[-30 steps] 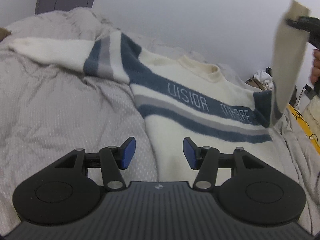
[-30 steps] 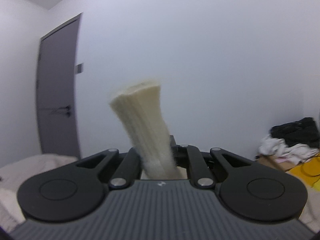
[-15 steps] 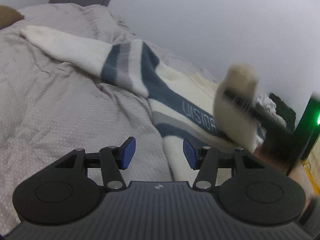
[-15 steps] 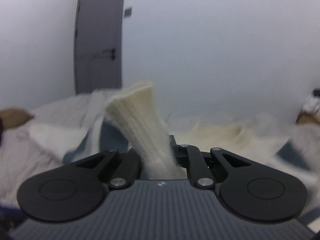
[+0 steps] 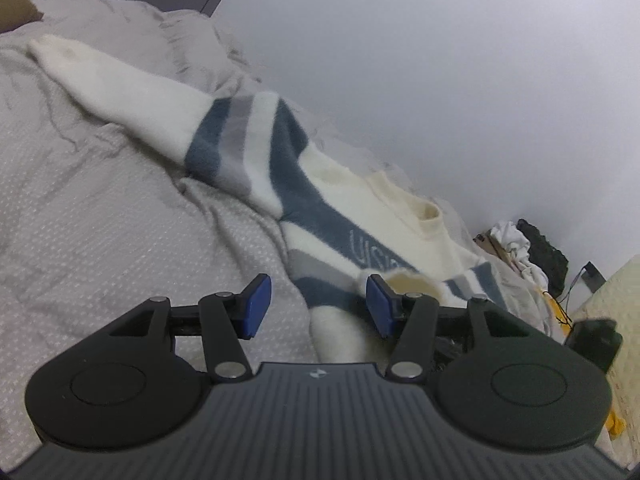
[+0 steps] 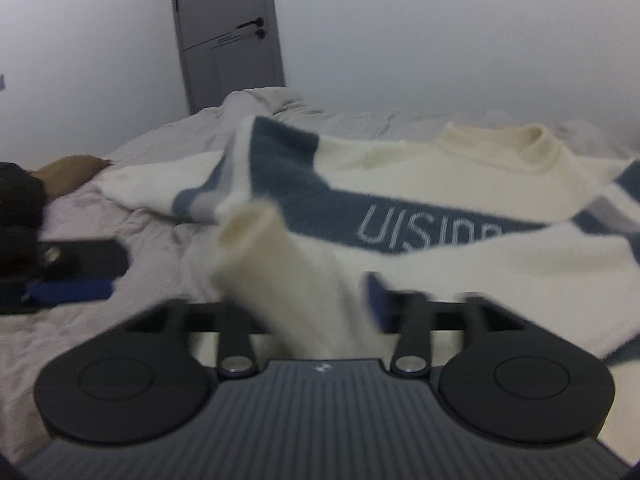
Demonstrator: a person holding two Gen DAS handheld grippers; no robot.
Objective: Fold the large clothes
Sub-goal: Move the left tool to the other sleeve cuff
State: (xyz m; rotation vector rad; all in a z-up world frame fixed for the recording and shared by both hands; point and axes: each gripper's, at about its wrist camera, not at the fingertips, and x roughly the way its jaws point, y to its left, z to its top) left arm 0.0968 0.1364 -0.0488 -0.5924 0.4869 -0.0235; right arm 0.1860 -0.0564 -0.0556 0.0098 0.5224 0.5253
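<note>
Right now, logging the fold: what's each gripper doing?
Left gripper: open, holding nothing.
Right gripper: jaws opening, the sweater's cream sleeve cuff between them, no longer pinched.

Right tool [image 6: 316, 312] lowered sleeve [image 6: 280, 264] onto sweater [image 6: 480, 208], jaws opening.

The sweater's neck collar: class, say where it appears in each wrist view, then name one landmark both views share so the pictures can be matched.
Left wrist view: the collar sits right of centre, on the sweater, above the blue stripe.
Right wrist view: the collar is in the upper right, near the wall.
Shared landmark: the white lettering on the blue stripe, just below the collar in both.
</note>
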